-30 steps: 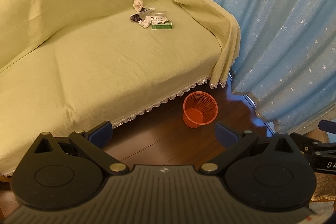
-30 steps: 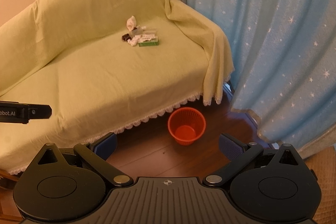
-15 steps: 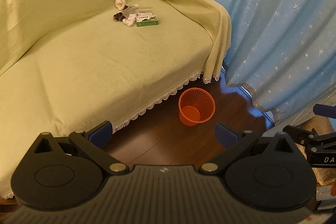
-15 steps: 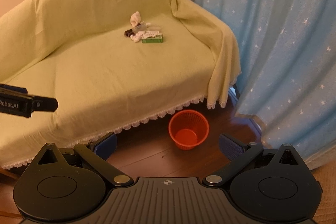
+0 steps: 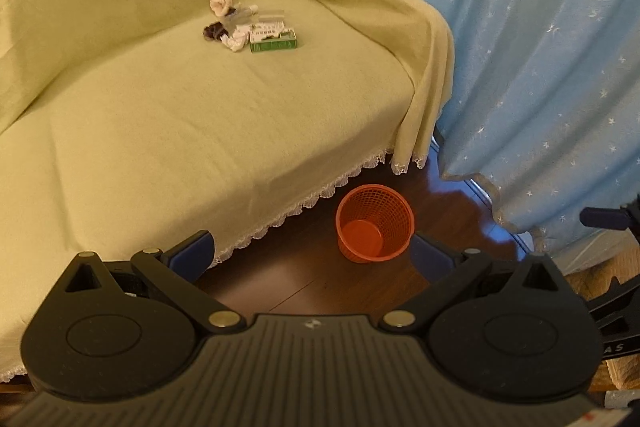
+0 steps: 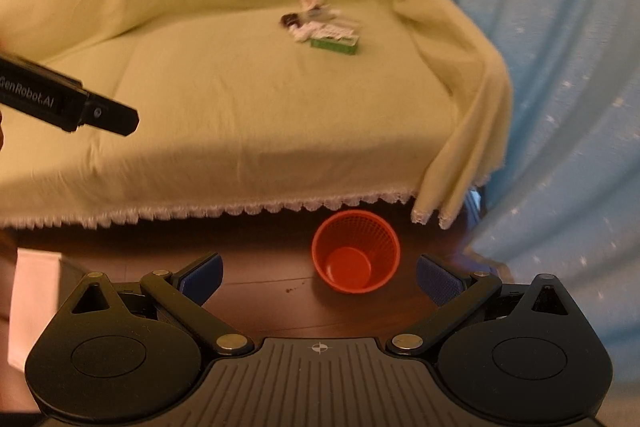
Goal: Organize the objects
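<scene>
Closer swung the sofa (image 6: 240, 99); both grippers, left gripper (image 5: 312, 259) and right gripper (image 6: 319, 277), gaped empty. Risk: the cramped clutter (image 5: 248, 29) invited a multi-item grab.

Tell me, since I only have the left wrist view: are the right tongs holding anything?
Observer: No. The right tongs are open and empty, with their blue pads wide apart.
Reviewer: Is there anything on the floor that my view misses?
Observer: Yes, a small dark speck lies on the dark wooden floor, just left of the orange mesh plastic wastebasket.
Reviewer: And further left?
Observer: A pale boxy object sits at the picture's left edge. It is too blurred to identify.
</scene>
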Motion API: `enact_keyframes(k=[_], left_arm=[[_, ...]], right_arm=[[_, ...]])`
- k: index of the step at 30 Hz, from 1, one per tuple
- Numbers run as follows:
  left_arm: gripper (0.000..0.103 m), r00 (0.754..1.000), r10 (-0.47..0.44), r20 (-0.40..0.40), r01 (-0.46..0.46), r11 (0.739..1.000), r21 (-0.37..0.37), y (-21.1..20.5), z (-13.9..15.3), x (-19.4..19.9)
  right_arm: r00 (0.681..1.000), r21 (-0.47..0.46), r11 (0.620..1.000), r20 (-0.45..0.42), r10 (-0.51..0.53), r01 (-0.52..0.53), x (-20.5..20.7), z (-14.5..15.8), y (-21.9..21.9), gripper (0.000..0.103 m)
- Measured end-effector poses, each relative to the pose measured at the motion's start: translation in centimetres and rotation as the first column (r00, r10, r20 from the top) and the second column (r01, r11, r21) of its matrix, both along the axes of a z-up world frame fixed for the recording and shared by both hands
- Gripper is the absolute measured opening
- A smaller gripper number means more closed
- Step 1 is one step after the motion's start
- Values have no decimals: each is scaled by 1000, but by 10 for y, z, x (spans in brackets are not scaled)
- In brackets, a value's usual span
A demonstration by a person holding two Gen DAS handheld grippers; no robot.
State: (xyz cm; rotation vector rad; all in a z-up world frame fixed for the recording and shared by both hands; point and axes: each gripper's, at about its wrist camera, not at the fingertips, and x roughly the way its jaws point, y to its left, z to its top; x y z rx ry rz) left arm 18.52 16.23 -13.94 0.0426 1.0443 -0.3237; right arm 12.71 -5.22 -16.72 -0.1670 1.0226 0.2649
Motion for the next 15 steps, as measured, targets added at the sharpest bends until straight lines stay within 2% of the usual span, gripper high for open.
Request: enact_keyframes(k=[3, 7, 15], left_arm=[[102, 1000, 24, -1, -24, 999, 22, -15, -14, 14], [102, 999, 52, 18, -52, 997, 48, -29, -38, 31], [102, 999, 50, 10, -50, 997, 56, -36, -111, 63]], right_arm=[[998, -6, 998, -8, 65, -65, 20, -25, -8, 99], [989, -34, 989, -38, 145, -146, 44, -70, -13, 88], [972, -87, 968, -53, 231, -235, 78, -175, -12, 83]])
